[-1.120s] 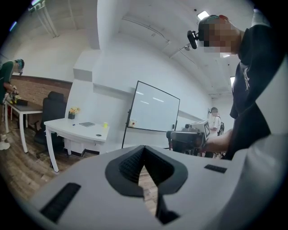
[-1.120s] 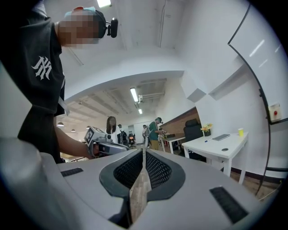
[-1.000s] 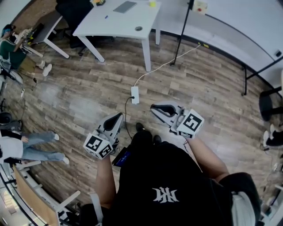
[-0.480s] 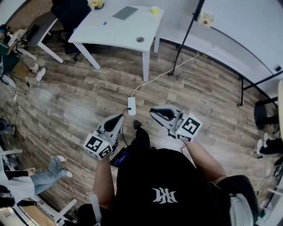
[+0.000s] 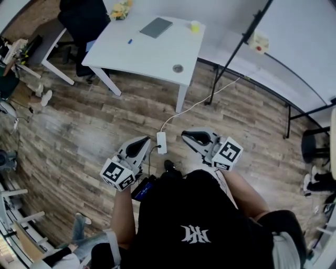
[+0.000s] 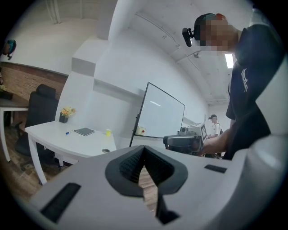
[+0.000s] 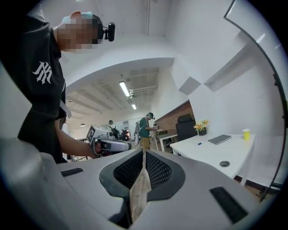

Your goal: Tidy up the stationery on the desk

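A white desk (image 5: 152, 52) stands ahead of me at the top of the head view. On it lie a dark notebook (image 5: 156, 27), a blue pen (image 5: 129, 41) and a small yellow cup (image 5: 195, 26), with a flower pot (image 5: 120, 9) at its far edge. My left gripper (image 5: 142, 142) and right gripper (image 5: 188, 137) are held level over the wooden floor, well short of the desk. Both are shut with nothing between the pads. The left gripper view shows the notebook (image 6: 84, 131) and cup (image 6: 108, 132); the right gripper view shows the notebook (image 7: 220, 139) too.
A white power strip (image 5: 161, 142) and its cable lie on the floor between the grippers. A black office chair (image 5: 81, 21) stands left of the desk. A whiteboard on a black stand (image 5: 231, 58) is to the right, another chair (image 5: 315, 123) at the far right.
Both grippers have travelled forward together toward the white desk, which now sits lower and larger in the head view. The seated person at the left has dropped out of sight.
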{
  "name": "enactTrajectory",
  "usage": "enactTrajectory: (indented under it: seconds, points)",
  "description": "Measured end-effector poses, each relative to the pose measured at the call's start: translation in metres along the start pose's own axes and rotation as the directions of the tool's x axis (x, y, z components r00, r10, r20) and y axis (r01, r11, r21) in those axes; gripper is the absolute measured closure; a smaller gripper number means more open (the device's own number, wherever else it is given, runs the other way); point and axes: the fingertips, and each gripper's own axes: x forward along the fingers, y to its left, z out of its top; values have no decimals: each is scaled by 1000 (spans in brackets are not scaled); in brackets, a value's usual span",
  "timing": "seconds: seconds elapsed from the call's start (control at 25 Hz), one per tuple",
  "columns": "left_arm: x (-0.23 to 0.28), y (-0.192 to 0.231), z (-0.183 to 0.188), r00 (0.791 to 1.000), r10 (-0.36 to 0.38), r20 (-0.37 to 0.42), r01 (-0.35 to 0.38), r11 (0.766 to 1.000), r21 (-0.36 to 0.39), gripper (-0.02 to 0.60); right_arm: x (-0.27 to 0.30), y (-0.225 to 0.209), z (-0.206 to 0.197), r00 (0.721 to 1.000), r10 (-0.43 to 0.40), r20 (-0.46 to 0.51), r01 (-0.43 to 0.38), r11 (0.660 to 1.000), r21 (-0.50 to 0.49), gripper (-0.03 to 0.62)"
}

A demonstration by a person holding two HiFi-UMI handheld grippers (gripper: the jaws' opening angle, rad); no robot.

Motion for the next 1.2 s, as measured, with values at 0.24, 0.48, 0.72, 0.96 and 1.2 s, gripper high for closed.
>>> enactTrajectory:
  seconds: [0.24,0.48,0.72,0.96,1.2]
  points:
    - [30,58,16,1000,-13,-16,13,1000,-3,581,40,-50,22,1000,-15,8,15,1000,-23,549]
    - [62,113,35,1000,-1,-24,1,1000,3,581,72,-107,36,999,-23,23,23,1000,-9,549]
    - [105,171,51,999,8,-40,-8,1000,7,581,106,-167,43,1000,26,11,-26,1000,-5,549]
    - [154,220,79,997,34,-72,-35,999,-20,582,130,-232,59,998,60,4,-60,998,34,549]
    - [193,263,98,994,59,-88,-61,998,-18,581,149,-294,69,998,62,9,-62,996,70,549]
